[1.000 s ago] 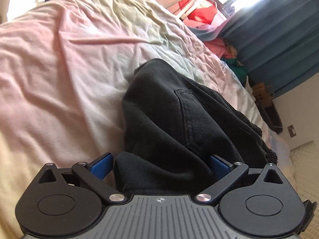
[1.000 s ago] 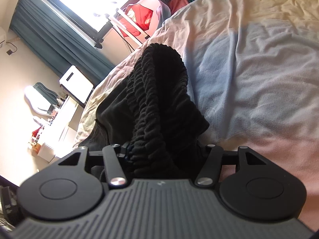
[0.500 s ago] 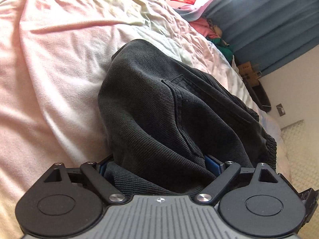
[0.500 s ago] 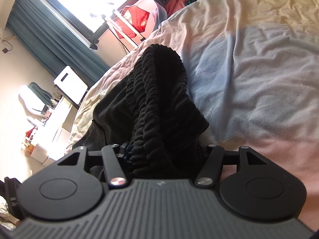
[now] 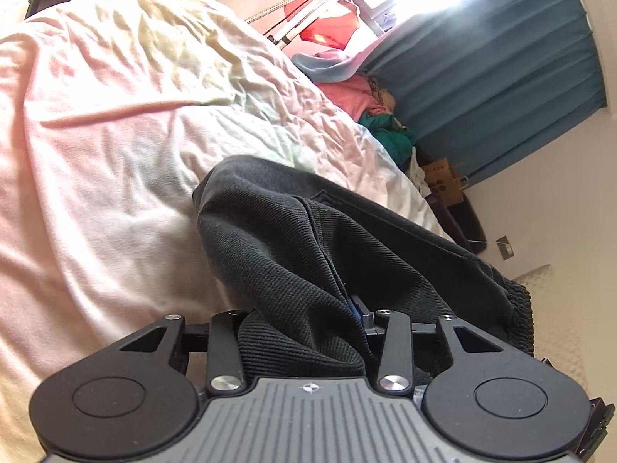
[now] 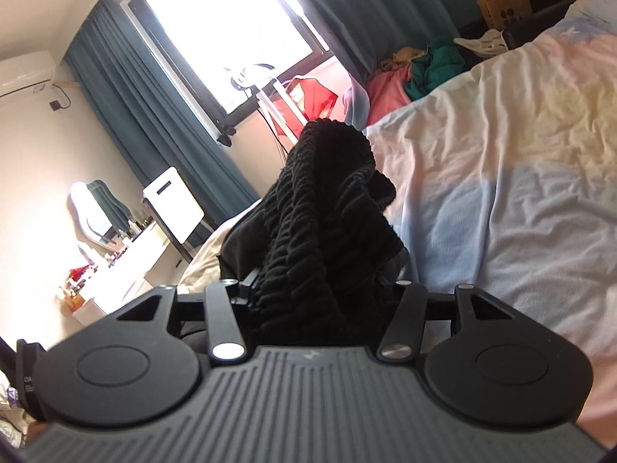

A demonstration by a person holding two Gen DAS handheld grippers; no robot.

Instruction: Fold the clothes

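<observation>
Black ribbed-twill garment point(image 5: 308, 254), apparently shorts or trousers with a stitched pocket edge and a gathered elastic waistband point(image 6: 327, 208), is pinched at both ends: left gripper point(image 5: 308, 332) closed on a bunched fold of the twill, right gripper point(image 6: 320, 293) closed on the puckered waistband, cloth filling the gap between each pair of fingers. Ahead of the left fingers the fabric slopes down onto the bedsheet point(image 5: 115, 154); ahead of the right fingers the waistband stands up in a hump, with the sheet lying to its right. Step in hand, by my reading: garment lifted and being spread or carried over for a fold (cannot tell which fold). Next move calls for both grips to hold evenly, draw the cloth taut between them, then lay it flat on the sheet. Sheet is soft, wrinkled, pastel pink-yellow-blue; twill is matte and limp; waistband thick, corrugated
</observation>
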